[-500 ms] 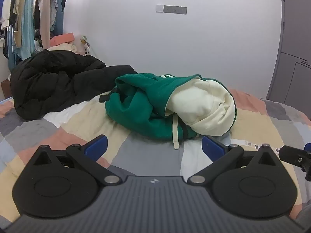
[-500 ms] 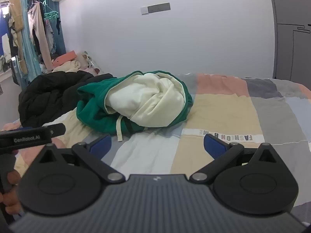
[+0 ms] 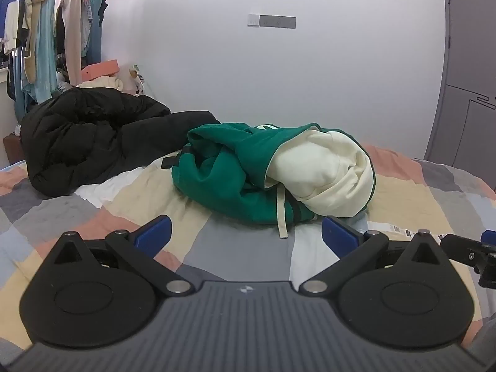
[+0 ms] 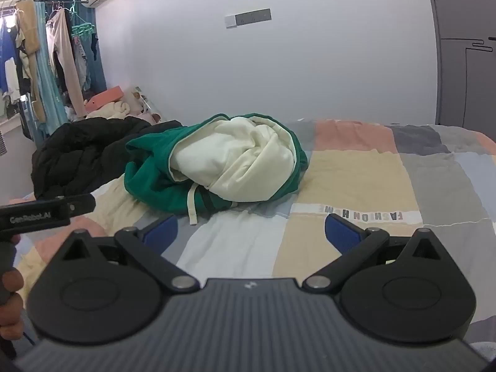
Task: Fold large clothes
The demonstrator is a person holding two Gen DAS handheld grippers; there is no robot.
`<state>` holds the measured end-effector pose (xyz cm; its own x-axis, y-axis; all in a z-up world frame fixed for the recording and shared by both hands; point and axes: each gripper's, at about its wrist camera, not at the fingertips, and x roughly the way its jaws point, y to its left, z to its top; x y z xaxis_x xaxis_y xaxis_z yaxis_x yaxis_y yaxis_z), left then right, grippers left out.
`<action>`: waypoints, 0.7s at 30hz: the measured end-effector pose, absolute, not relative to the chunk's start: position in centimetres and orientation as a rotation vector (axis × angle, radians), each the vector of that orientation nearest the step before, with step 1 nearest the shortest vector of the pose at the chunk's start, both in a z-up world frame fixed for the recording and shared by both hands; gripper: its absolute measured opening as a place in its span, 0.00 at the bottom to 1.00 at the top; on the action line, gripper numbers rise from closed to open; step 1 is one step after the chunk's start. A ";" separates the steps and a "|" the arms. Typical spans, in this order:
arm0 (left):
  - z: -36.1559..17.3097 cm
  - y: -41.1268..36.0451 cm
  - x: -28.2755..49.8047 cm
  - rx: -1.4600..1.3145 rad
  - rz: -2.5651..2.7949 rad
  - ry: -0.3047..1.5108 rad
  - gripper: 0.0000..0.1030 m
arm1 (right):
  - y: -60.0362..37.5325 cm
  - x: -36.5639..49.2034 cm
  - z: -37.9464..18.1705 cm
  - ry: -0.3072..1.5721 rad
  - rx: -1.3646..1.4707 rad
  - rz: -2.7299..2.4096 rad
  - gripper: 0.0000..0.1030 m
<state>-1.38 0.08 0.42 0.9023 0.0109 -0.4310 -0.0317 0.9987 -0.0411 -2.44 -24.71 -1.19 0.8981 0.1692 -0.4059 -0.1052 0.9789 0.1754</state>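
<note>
A crumpled green hoodie (image 3: pixel 235 176) with a cream lining lies bunched in a heap on the patchwork bed cover (image 3: pixel 241 248); a cream drawstring (image 3: pixel 281 217) hangs out toward me. In the right wrist view the same green hoodie (image 4: pixel 155 179) sits left of centre. My left gripper (image 3: pixel 246 235) hovers open just short of the heap, nothing between its blue pads. My right gripper (image 4: pixel 251 231) is also open and empty, a little to the right of the heap. A black puffer jacket (image 3: pixel 93 136) lies piled behind and left of the hoodie.
The bed cover (image 4: pixel 356 179) stretches free to the right of the hoodie. A white wall stands behind the bed, a grey wardrobe (image 3: pixel 465 93) at the right. Hanging clothes (image 3: pixel 46 31) and a pink box (image 3: pixel 99 69) crowd the far left. A hand (image 4: pixel 9 310) holds the other gripper's handle.
</note>
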 end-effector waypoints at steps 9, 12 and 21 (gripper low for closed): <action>0.3 -0.2 -1.4 -0.026 0.032 0.446 1.00 | -24.2 -2.6 -1.2 0.427 0.115 0.155 1.00; 0.2 -0.2 -1.4 -0.024 0.033 0.446 1.00 | -24.2 -2.6 -1.1 0.427 0.111 0.155 1.00; 0.1 -0.3 -1.4 -0.015 0.035 0.446 1.00 | -24.2 -2.6 -1.1 0.427 0.108 0.154 1.00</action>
<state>-1.40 -0.25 0.14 0.9018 0.0300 -0.4312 -0.0368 0.9993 -0.0074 -2.60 -24.16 -1.13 0.8987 0.1715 -0.4037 -0.1261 0.9825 0.1368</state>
